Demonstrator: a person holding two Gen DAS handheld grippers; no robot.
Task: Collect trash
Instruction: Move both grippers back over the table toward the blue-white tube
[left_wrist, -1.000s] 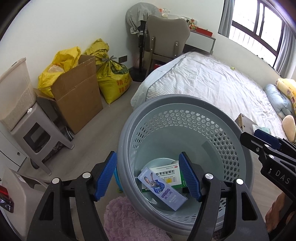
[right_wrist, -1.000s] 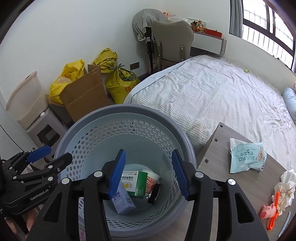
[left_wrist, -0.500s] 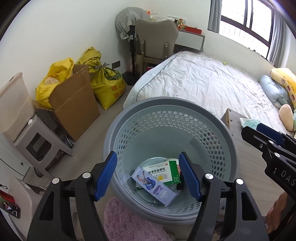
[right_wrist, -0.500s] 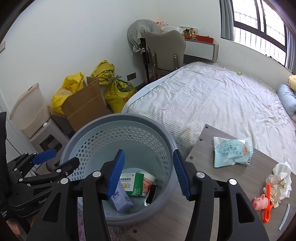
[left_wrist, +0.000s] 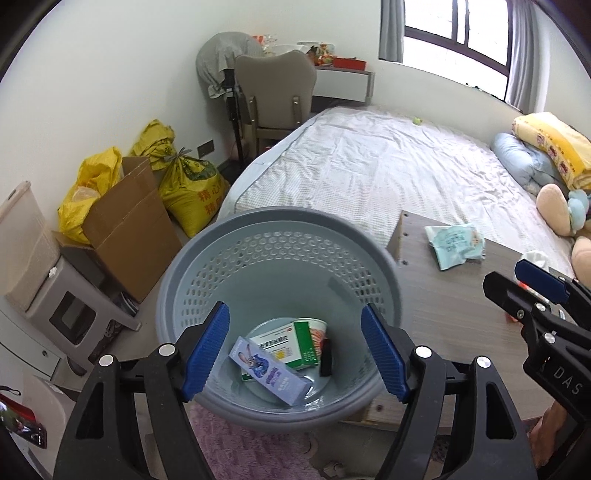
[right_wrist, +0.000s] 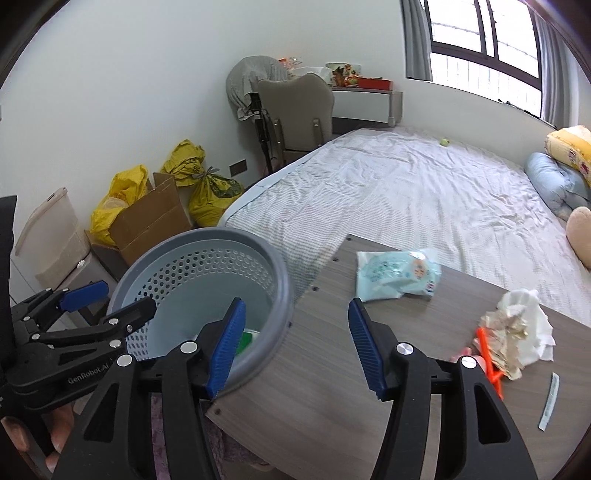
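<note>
A bed (right_wrist: 424, 199) with a pale checked sheet fills the far side of the room. In front of it stands a wood-grain table (right_wrist: 332, 387). A grey perforated basket (left_wrist: 280, 236) sits on the floor against the table's left edge.

Basket contents: a green-and-white medicine box (left_wrist: 286, 345), a blue cartoon-printed box (left_wrist: 269, 371) lying across it, a noodle cup (left_wrist: 314, 328) beneath, and a small dark item (left_wrist: 325, 357) beside them.

On the table: a pale blue packet (right_wrist: 397, 275) near the far edge, crumpled white tissue (right_wrist: 521, 332) to the right, an orange plastic piece (right_wrist: 487, 350) touching the tissue, and a thin strip (right_wrist: 549, 400) near the right edge.

The left gripper (left_wrist: 295, 350) hangs above the basket, jaws wide apart and just opening further, with nothing between the pads. The right gripper (right_wrist: 297, 350) sits over the table's left edge beside the basket rim, jaws likewise parted, just opening further, and empty.
</note>
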